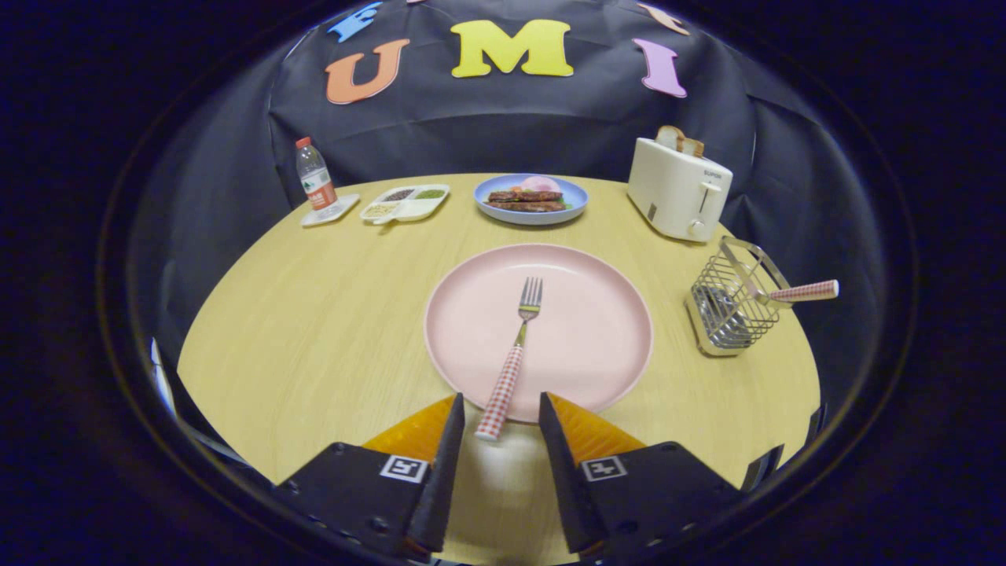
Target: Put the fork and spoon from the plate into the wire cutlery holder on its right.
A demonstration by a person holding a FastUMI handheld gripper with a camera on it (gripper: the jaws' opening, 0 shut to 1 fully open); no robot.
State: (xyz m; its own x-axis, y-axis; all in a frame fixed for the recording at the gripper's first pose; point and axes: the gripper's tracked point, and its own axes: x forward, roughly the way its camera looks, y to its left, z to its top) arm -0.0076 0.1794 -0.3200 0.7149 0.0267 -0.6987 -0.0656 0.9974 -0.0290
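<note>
Gripper view: gripper (498, 415) wide open, empty, fingers flanking the near tip of the fork (512, 362) handle. Fork lies on the pink plate (597, 330), tines far. A matching handle, likely the spoon (802, 292), already leans out of the wire cutlery holder (727, 303) at right. Advise closing low on the checked handle, lifting level, then tipping tines-down over the holder.

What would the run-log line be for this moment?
gripper open, fork handle between fingers | fork on pink plate | spoon in wire holder
</note>
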